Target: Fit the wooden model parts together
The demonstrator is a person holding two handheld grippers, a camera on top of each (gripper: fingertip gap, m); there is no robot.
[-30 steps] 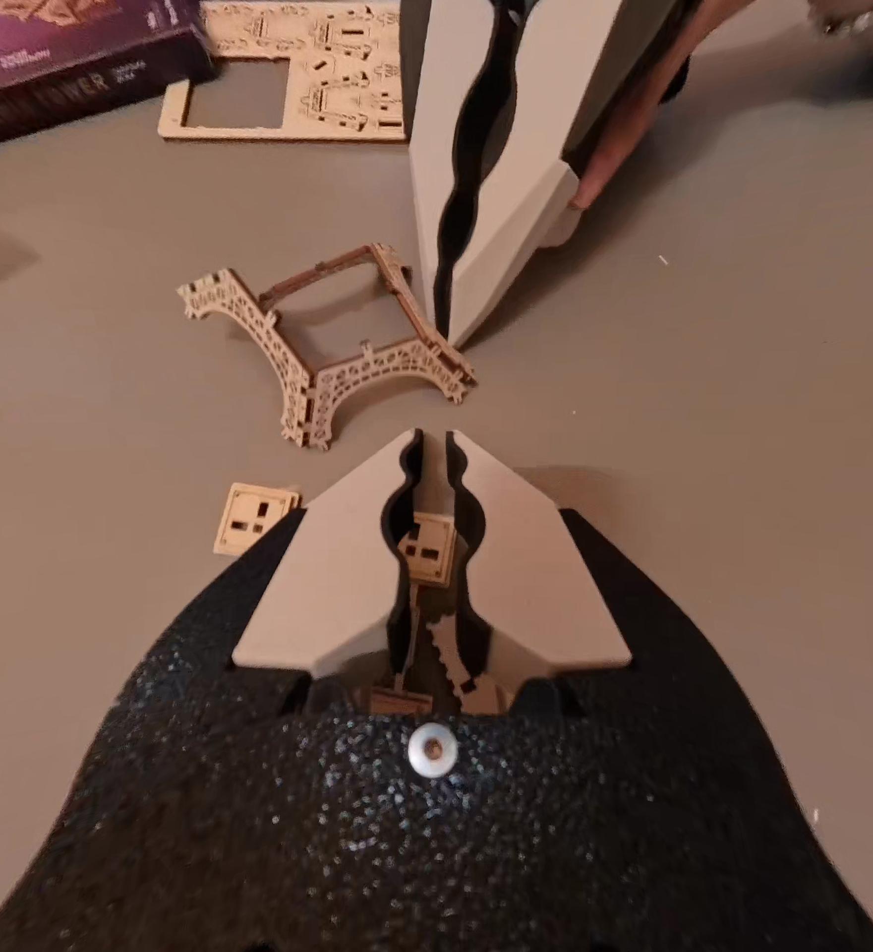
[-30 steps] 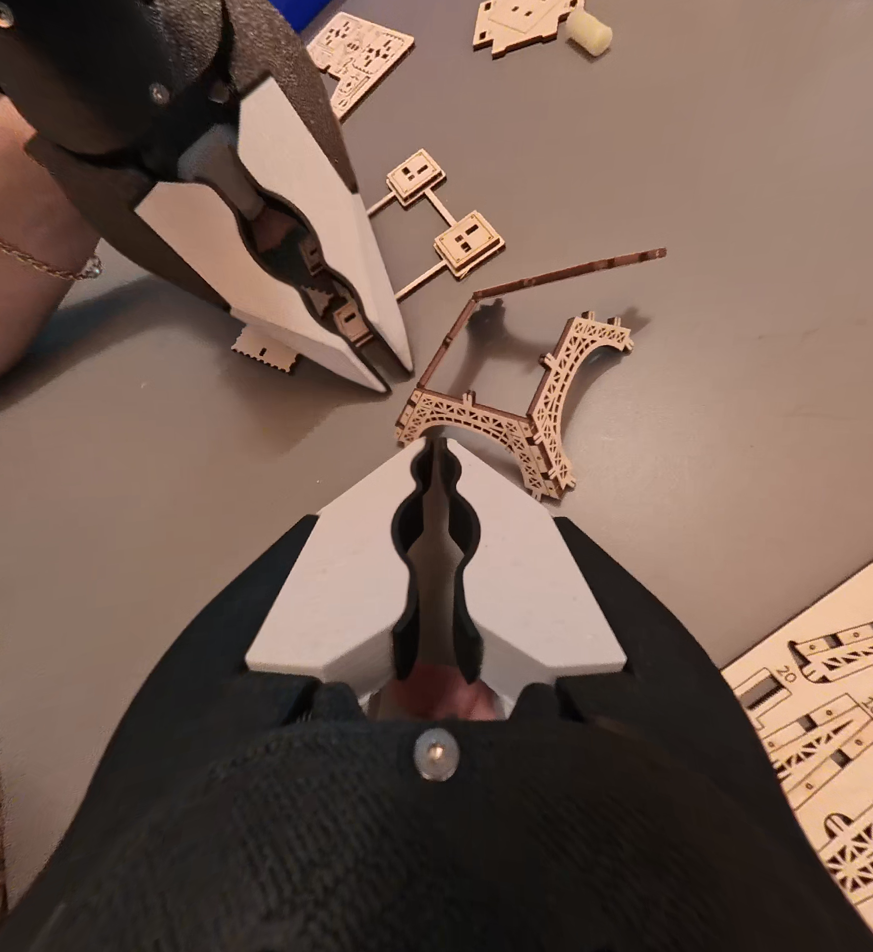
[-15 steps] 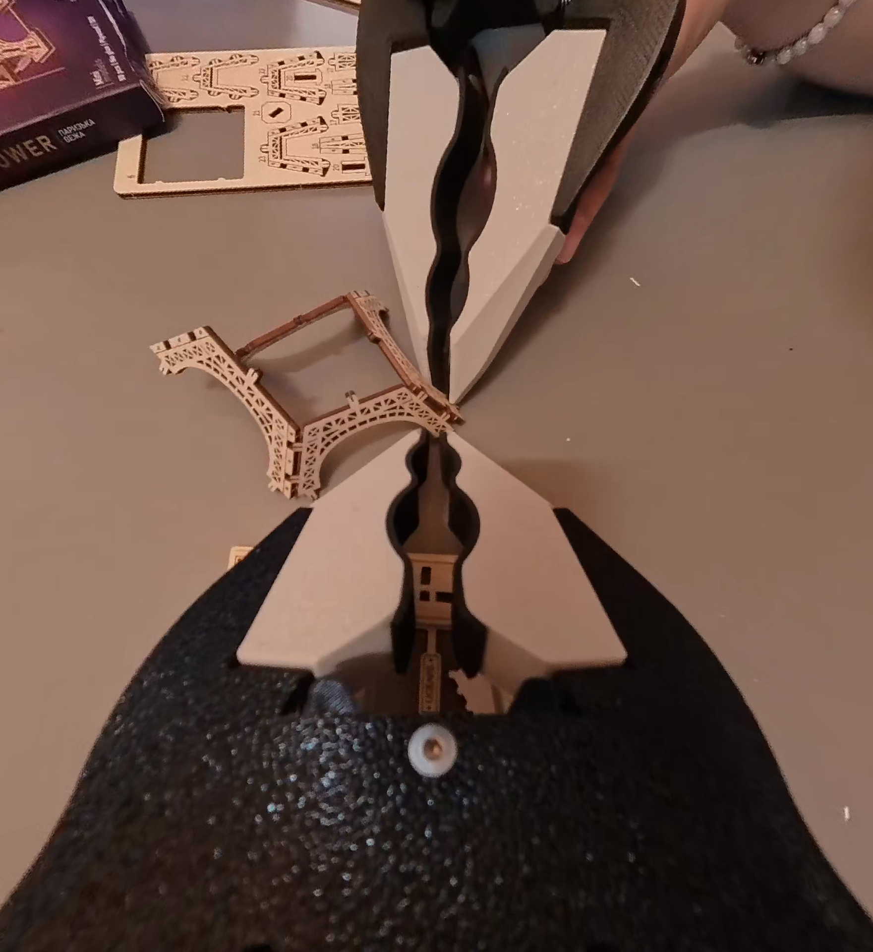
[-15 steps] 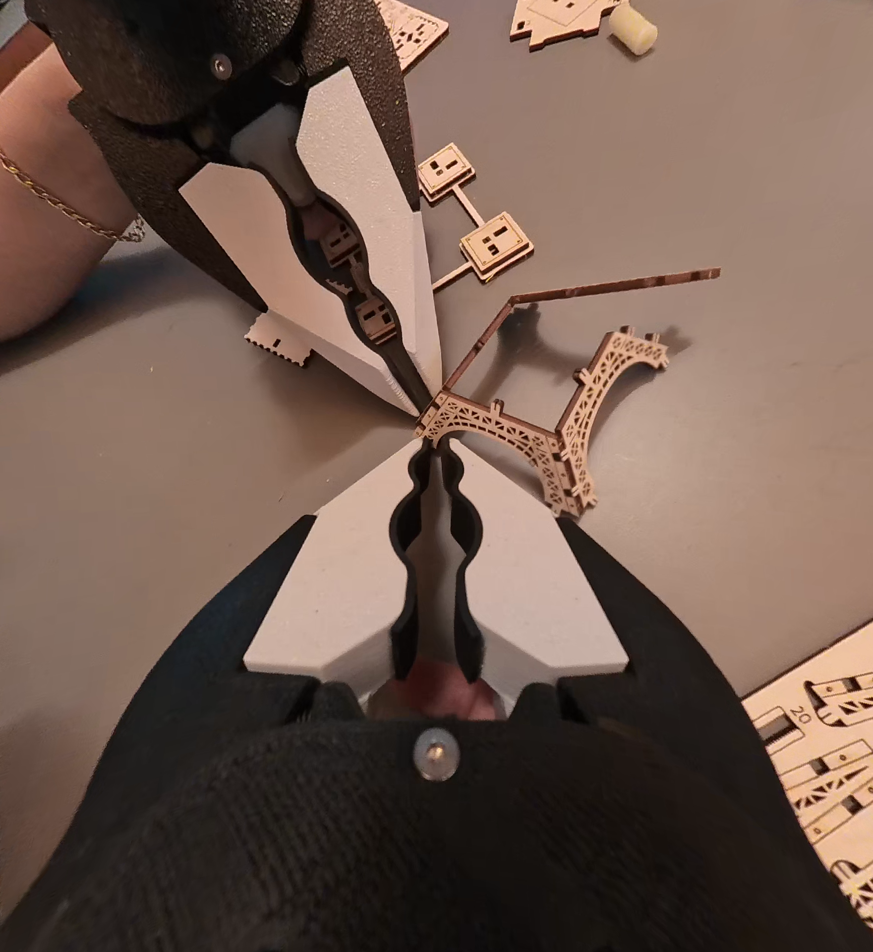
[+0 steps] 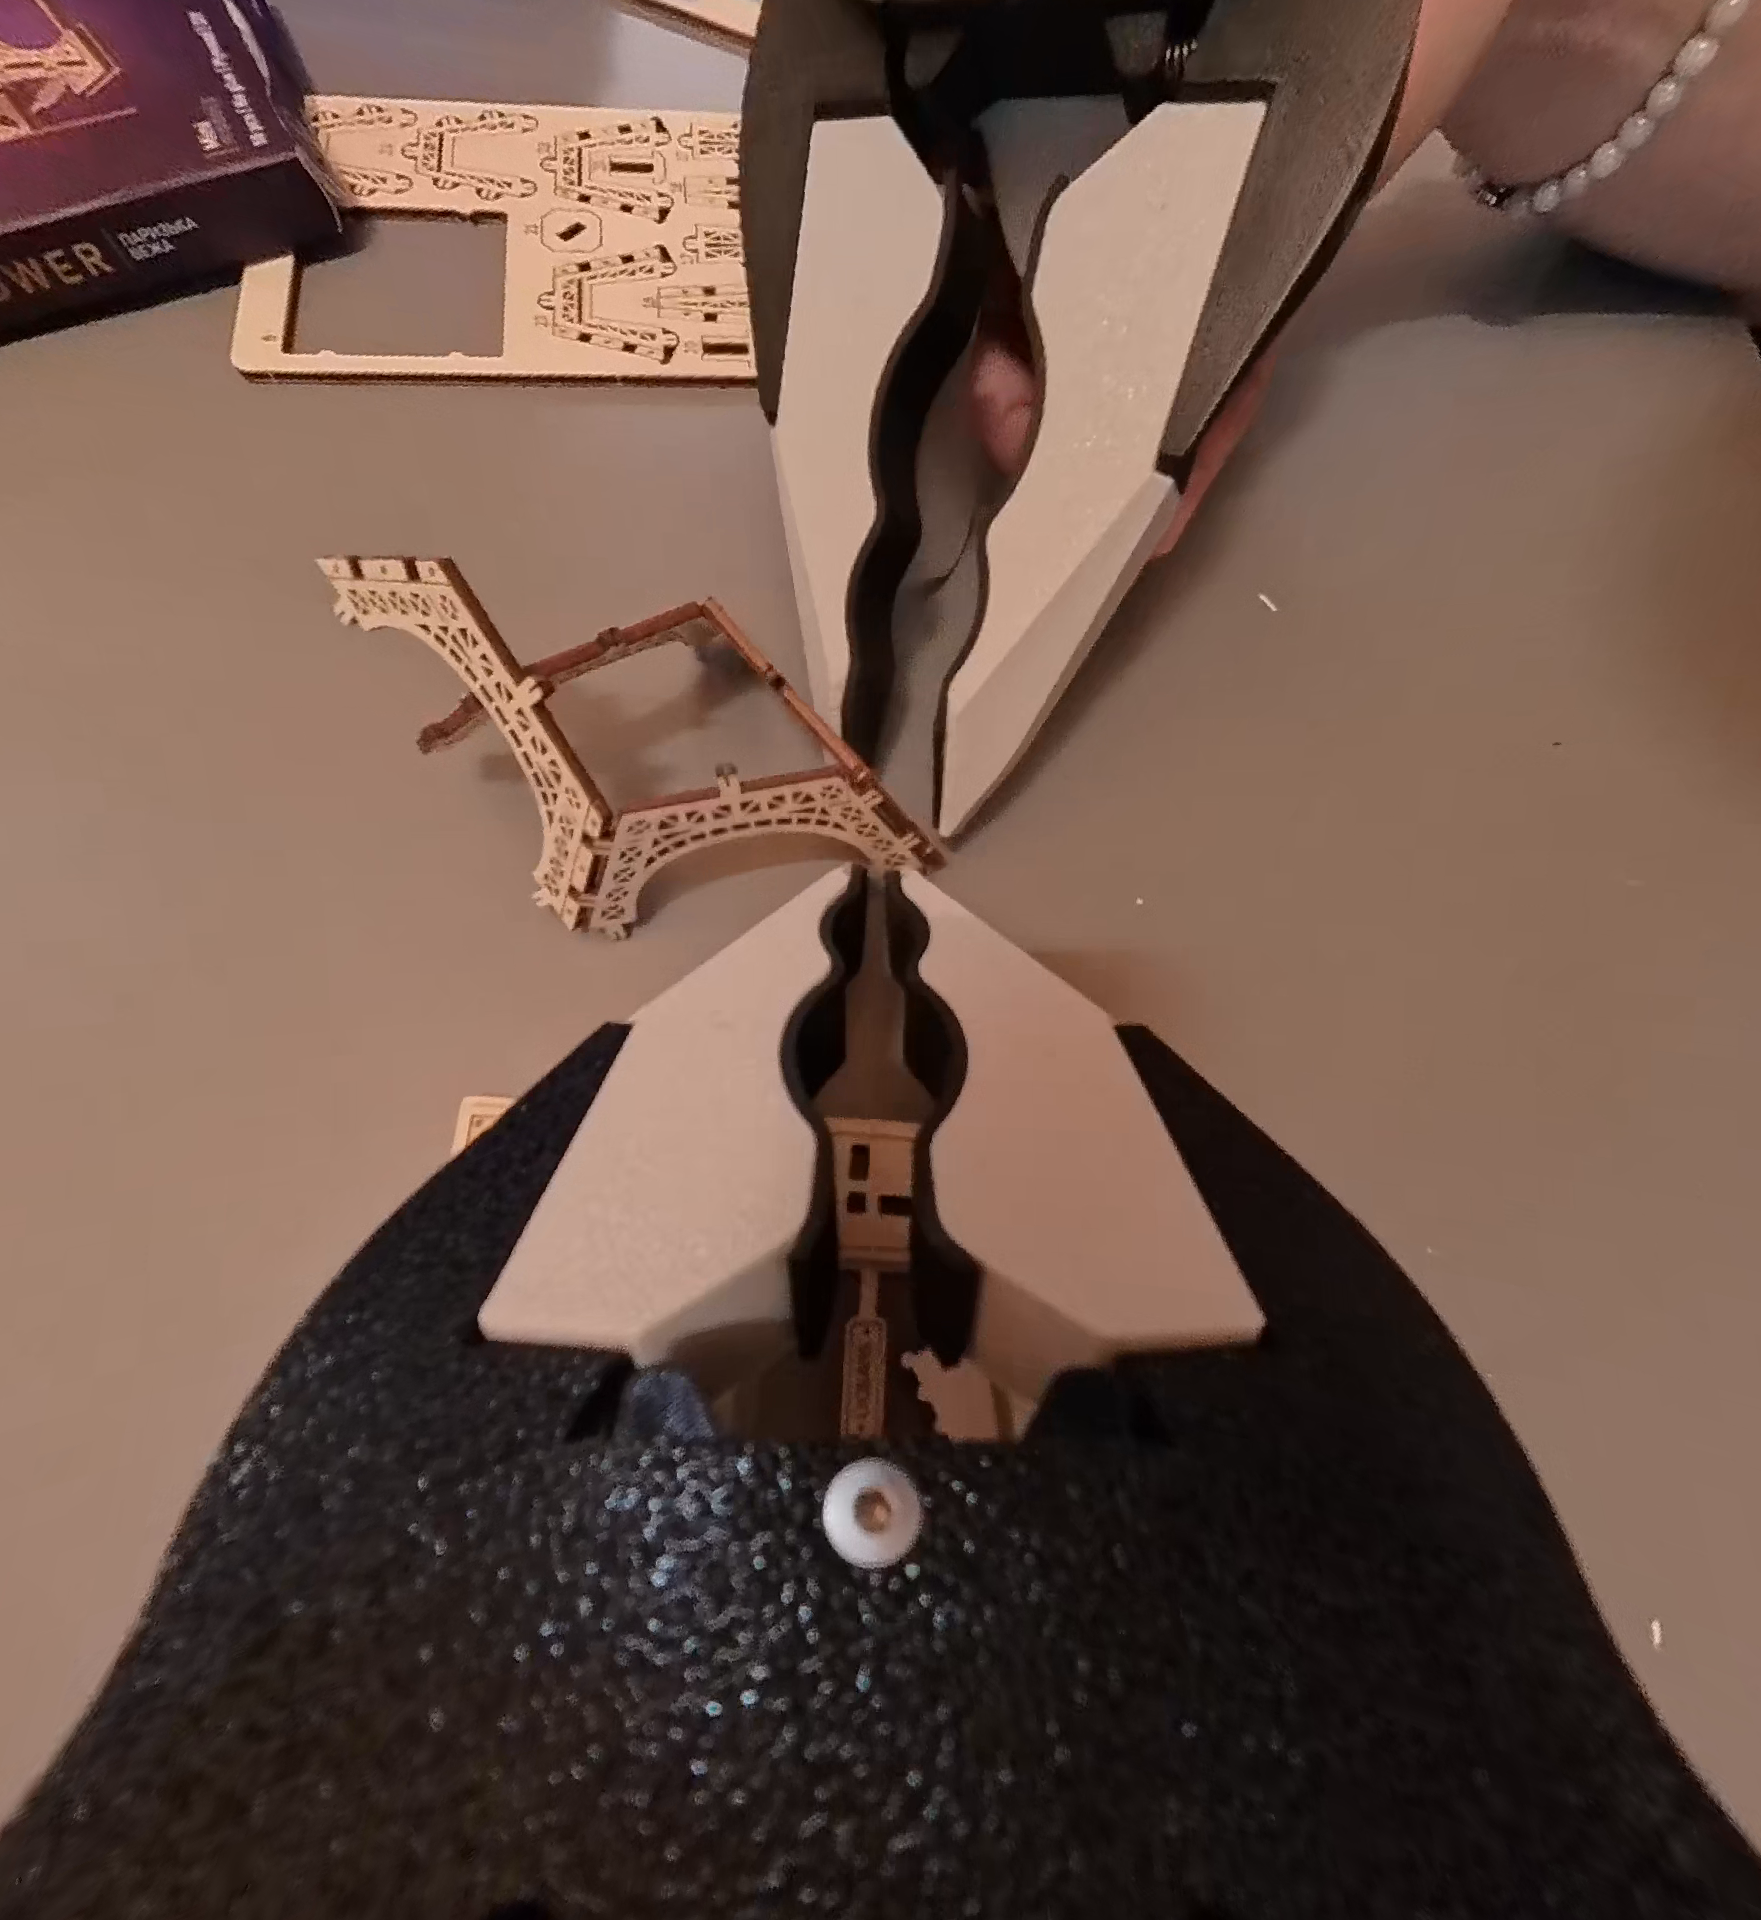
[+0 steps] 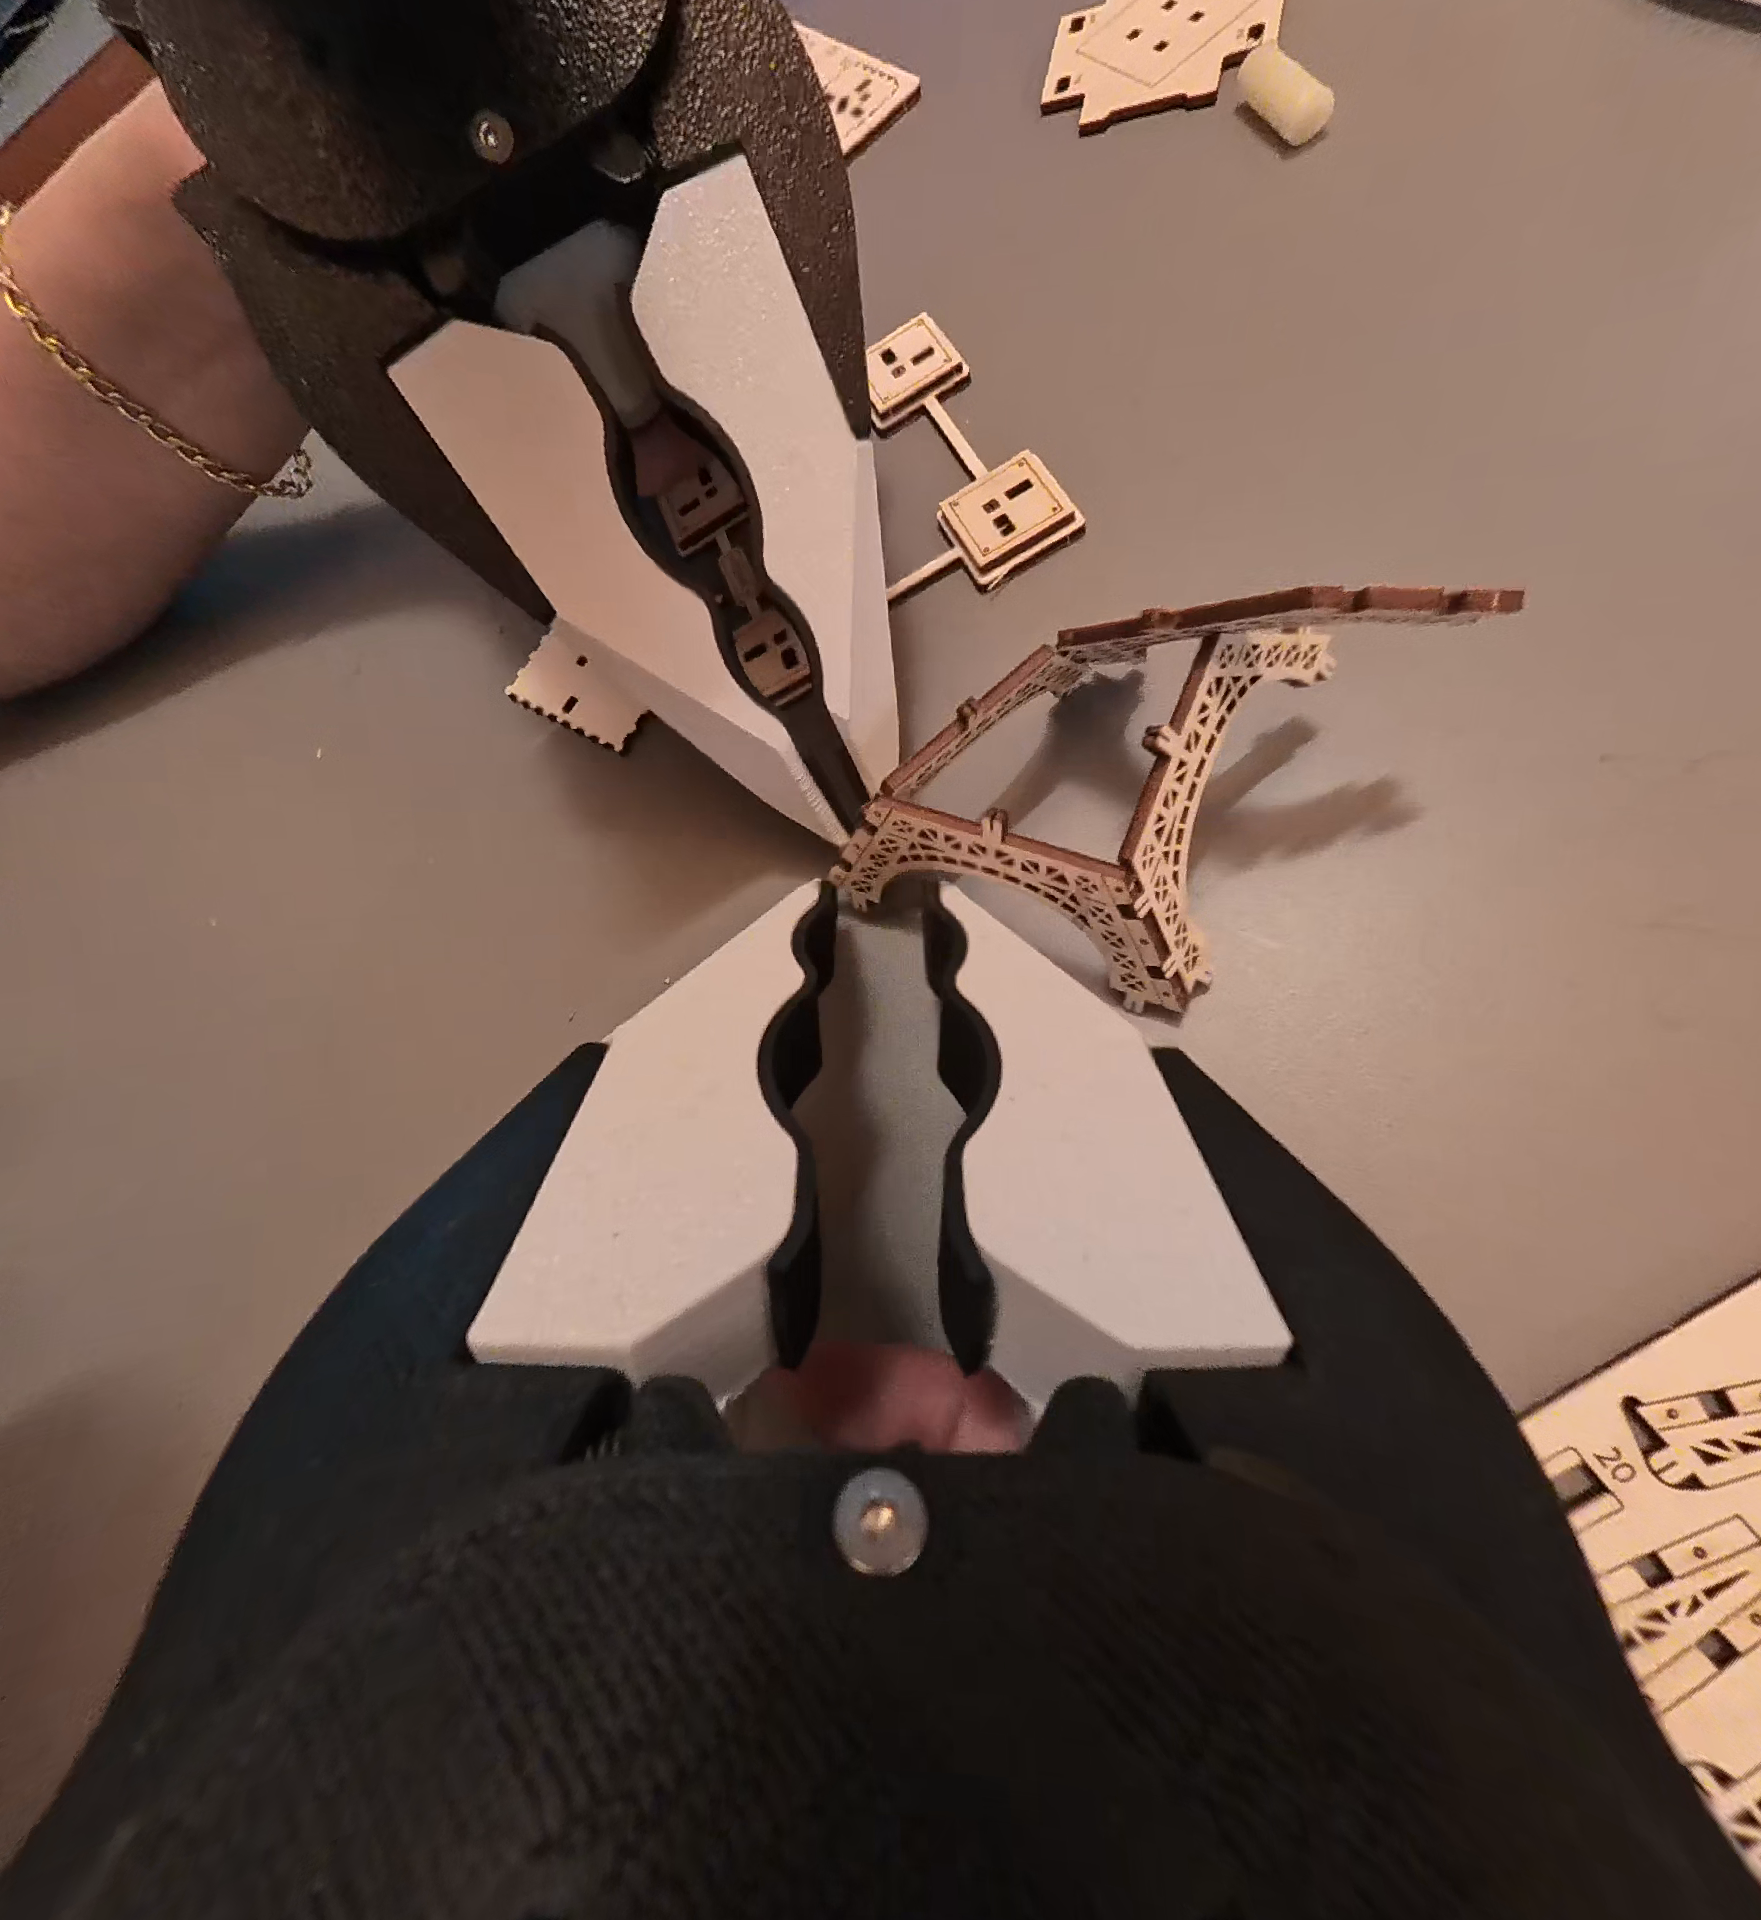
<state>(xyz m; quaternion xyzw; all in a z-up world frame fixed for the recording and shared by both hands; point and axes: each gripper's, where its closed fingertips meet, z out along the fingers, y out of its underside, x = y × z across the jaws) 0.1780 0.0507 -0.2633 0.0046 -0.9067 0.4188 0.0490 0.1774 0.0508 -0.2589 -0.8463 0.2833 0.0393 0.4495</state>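
The lattice tower base [image 6: 1052, 862] stands tilted on the grey table [image 6: 1427, 416], one corner at both grippers' tips. The left gripper [image 5: 873, 883] looks clenched on that corner, though contact is hidden; the right gripper [image 6: 881, 909] is parted, holding nothing. Connected square pieces [image 5: 874, 1195] show through the left gripper's gap.

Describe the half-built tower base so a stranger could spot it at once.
Start at the grey table, where the tips of the left gripper and right gripper nearly meet. The tower base begins there: pale latticed arches joined into an open frame. Unlike the flat part sheets nearby, it stands up in three dimensions.
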